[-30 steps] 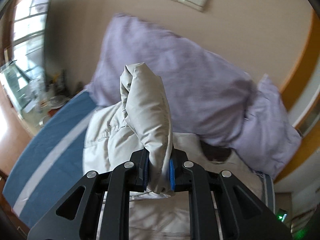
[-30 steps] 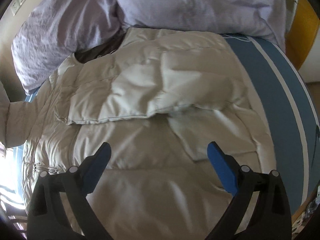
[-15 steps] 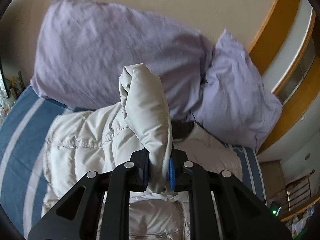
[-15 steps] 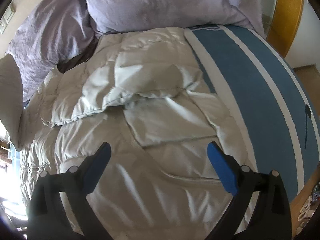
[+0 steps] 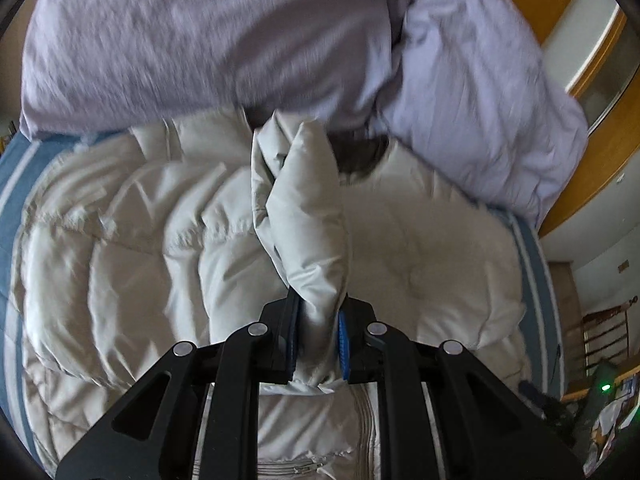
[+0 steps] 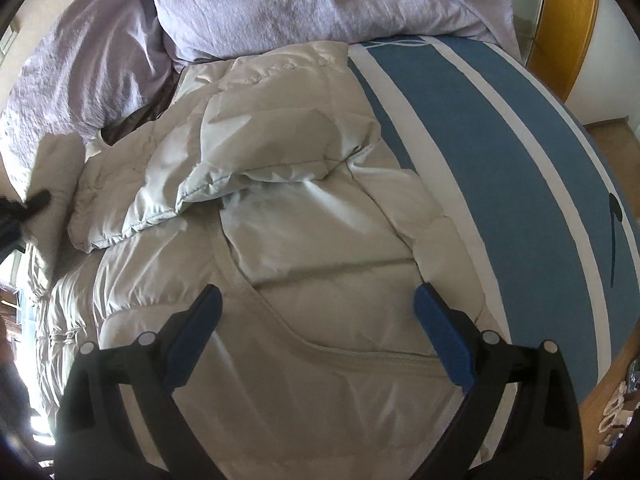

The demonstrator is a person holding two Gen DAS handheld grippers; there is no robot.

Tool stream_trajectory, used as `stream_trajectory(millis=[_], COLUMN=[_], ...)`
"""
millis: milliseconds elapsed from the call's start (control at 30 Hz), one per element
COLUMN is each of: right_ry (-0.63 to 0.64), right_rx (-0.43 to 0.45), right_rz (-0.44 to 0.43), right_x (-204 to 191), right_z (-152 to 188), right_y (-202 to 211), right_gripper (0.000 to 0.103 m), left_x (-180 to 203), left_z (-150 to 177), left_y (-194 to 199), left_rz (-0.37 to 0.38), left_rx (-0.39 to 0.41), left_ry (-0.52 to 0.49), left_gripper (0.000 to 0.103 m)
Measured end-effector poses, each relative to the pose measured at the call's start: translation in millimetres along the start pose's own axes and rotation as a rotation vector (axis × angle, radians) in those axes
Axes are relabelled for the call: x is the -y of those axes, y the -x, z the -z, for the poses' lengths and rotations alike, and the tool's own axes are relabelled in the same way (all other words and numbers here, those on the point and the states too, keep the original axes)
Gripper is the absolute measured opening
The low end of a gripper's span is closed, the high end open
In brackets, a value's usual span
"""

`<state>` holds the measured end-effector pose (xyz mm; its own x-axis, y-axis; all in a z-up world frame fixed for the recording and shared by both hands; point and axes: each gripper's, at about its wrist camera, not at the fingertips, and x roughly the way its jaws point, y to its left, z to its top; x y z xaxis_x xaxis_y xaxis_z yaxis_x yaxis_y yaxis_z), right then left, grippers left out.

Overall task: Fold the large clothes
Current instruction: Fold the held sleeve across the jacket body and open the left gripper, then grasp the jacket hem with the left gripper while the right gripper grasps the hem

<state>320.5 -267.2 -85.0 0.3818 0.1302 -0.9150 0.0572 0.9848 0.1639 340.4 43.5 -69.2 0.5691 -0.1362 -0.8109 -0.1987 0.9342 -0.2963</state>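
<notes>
Left gripper (image 5: 318, 346): clamped on the sleeve (image 5: 304, 216) of the pale padded jacket (image 5: 132, 248), the cuff end pinched between the blue pads and the rest of the sleeve rising toward 12 o'clock in the left wrist view.

Right gripper (image 6: 318, 330): jaws spread wide, holding nothing, hovering over the lower right part of the jacket (image 6: 320, 240).

Jacket: lies front up on the blue and white striped bed cover (image 6: 500, 140), collar toward the two lilac pillows (image 5: 208, 40) at 12 o'clock, zip running down toward 6 o'clock.

Other sleeve (image 6: 256, 152): already laid across the chest, seen at 11 o'clock from the right gripper.

Change, left: a second ago the held sleeve stood against the wall and pillows; now the jacket body fills the view beneath it, so the gripper has swung in over the middle of the jacket.

Change, right: the view has slid toward the jacket's right edge, with more bed cover at 2 o'clock than before.

Meaning: the second sleeve appears to be halfway through its fold inward; the grip has not slipped across the three moments.

Next step, as a judgement: lower the sleeve onto the chest beside the folded one, then let go.

Risk: puffy, slick fabric may spring back once freed.
</notes>
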Motion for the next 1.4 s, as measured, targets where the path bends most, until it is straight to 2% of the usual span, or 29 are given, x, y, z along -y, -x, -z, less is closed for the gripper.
stream_trajectory(millis=[200, 300, 500, 533, 567, 733, 933, 1033, 1233, 1400], right_ry=[-0.001, -0.003, -0.004, -0.004, -0.005, -0.010, 0.002, 0.035, 0.035, 0.022], right_rx=[-0.005, -0.008, -0.008, -0.008, -0.007, -0.002, 0.006, -0.022, 0.004, 0.018], right_rz=[0.003, 0.004, 0.004, 0.003, 0.003, -0.001, 0.003, 0.035, 0.015, 0.021], right_x=[5, 5, 6, 7, 7, 11, 11, 8, 7, 16], right_z=[-1, -1, -1, -1, 0, 1, 3, 5, 13, 25], right_y=[-2, -3, -2, -2, -1, 2, 4, -4, 13, 28], right_gripper=[0.097, 0.097, 0.097, 0.097, 0.097, 0.097, 0.097, 0.097, 0.097, 0.097], left_x=[9, 13, 25, 28, 29, 23, 12, 10, -1, -27], left_z=[10, 12, 16, 16, 17, 15, 17, 24, 38, 60], left_y=[-15, -19, -22, -20, -18, -6, 2, 8, 33, 58], left_rz=[-0.030, -0.037, 0.001, -0.004, -0.004, -0.015, -0.064, -0.100, -0.138, -0.189], left_rx=[-0.022, -0.027, -0.034, -0.032, -0.029, 0.007, 0.021, 0.022, 0.059, 0.077], left_ry=[-0.027, -0.033, -0.055, -0.064, -0.066, -0.043, -0.038, -0.058, -0.073, -0.051], left_gripper=[0.016, 0.021, 0.053, 0.063, 0.064, 0.064, 0.065, 0.065, 0.067, 0.069])
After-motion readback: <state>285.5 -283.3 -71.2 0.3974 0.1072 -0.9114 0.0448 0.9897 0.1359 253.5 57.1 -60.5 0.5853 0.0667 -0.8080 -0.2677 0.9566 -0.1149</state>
